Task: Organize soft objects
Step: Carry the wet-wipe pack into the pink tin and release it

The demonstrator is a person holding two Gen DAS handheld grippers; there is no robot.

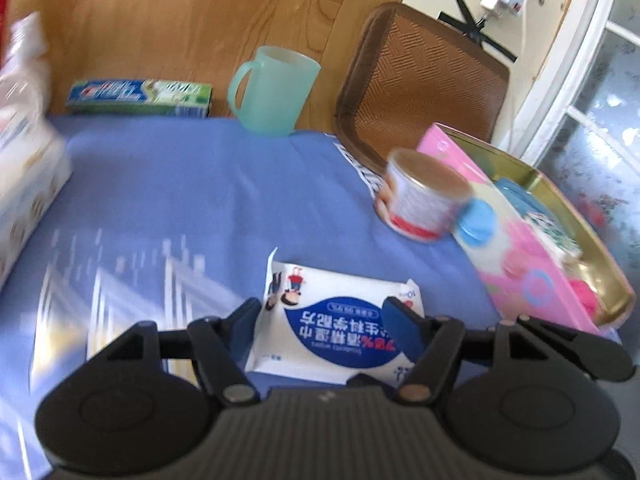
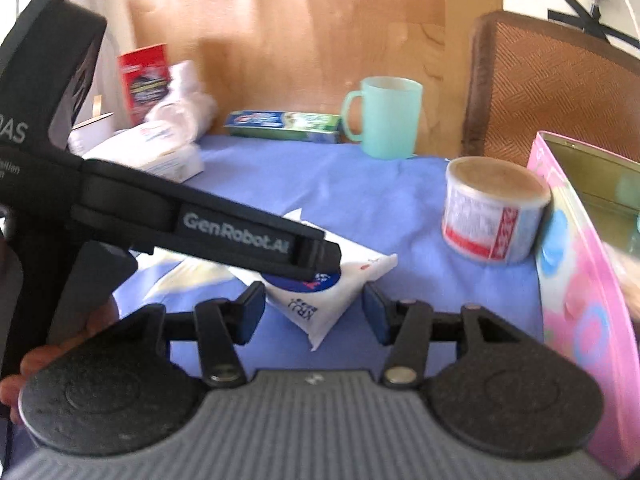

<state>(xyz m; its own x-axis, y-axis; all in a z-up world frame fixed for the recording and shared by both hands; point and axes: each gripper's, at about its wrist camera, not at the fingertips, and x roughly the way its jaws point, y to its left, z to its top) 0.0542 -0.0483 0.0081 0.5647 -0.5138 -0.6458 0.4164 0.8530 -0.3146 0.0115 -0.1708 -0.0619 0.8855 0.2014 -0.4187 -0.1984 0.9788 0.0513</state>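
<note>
We are holding the left gripper (image 1: 326, 322) and right gripper (image 2: 314, 306) spread wide around a flat white wet-wipe packet (image 1: 332, 328) with a blue oval label, lying on the blue cloth (image 1: 208, 192) near a labelled tin can (image 1: 424, 196).

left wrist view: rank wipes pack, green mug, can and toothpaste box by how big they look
1. wipes pack, though it sits nearest the camera
2. green mug and can, too alike to separate
3. toothpaste box, though farthest away
</note>
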